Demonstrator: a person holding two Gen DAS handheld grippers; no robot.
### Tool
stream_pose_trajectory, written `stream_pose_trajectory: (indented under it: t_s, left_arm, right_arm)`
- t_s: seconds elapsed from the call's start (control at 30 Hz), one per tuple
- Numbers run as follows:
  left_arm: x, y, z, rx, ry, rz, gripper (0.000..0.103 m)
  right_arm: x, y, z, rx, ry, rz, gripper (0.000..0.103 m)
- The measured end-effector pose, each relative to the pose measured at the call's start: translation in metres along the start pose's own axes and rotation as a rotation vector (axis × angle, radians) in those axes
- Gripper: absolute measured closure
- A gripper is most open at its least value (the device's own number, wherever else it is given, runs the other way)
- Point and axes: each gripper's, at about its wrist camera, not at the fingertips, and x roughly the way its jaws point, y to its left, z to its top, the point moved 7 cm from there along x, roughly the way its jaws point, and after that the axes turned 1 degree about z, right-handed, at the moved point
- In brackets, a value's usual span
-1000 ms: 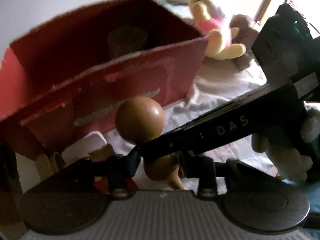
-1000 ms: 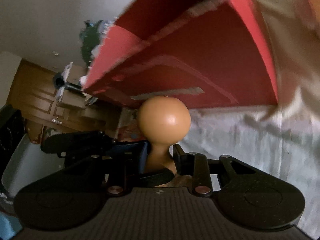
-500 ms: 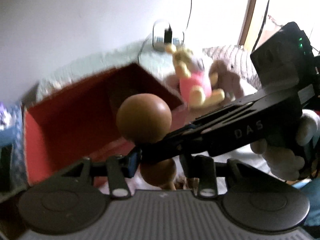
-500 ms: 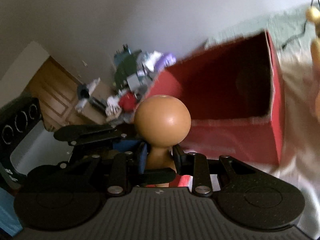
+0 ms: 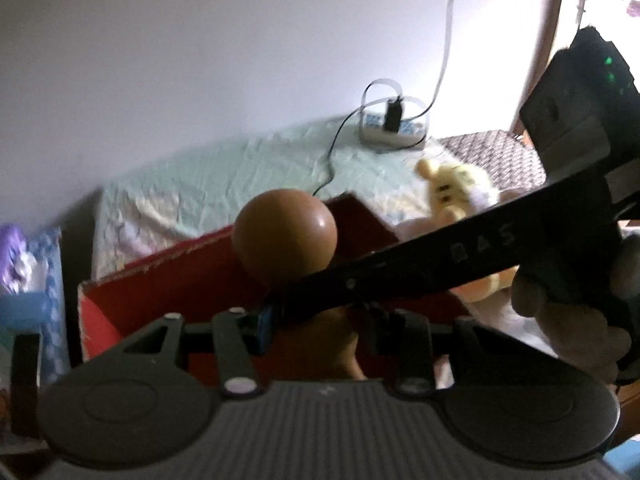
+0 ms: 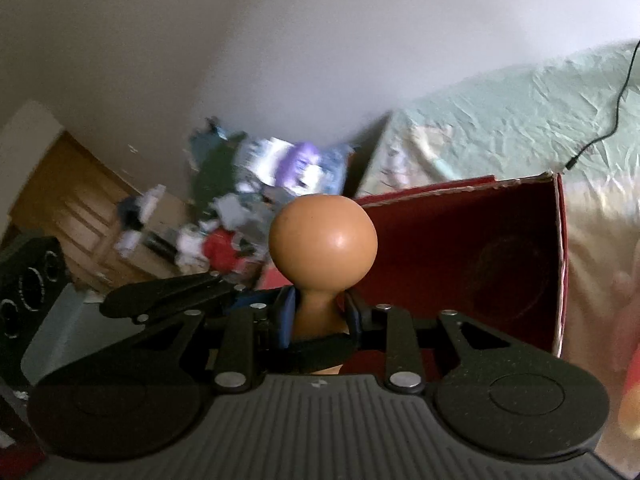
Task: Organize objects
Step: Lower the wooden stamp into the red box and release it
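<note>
wooden knob in both claws

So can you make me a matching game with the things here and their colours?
Things:
1. round-headed toy
2. box
3. sheet
4. plush toy

Colours:
A. red
B. yellow
C. brown
D. pale green

Pairs: 1-C, 2-A, 3-D, 4-B
</note>
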Motion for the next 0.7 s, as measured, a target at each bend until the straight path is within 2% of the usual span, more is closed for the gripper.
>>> stream_pose_trajectory:
  t_s: [0.13,0.33,0.43,0.47,0.7]
  left_arm:
    - [0.038,0.016,-0.01,-0.038,0.084,0.015,0.066]
    - [0.074,0.031,-0.027,-0.099,0.177,0.014,0.062]
    - [0.084,0.033,-0.033,-0.102,0.22,0.022,0.062]
    - [0.088,0.033,-0.035,-0.098,0.238,0.03,0.068]
    - [0.086,0.035,-0.037,-0.084,0.27,0.062,0.065]
  right_arm:
    - [0.034,-0.022,0.0,0.028,0.089,-0.067,0.074]
    - [0.06,-0.044,-0.01,0.069,0.163,-0.142,0.074]
    - [0.068,-0.05,-0.015,0.092,0.193,-0.16,0.077]
    - [0.068,-0.052,-0.016,0.094,0.2,-0.166,0.087]
    - [0.063,-0.068,-0.018,0.219,0.2,-0.183,0.087]
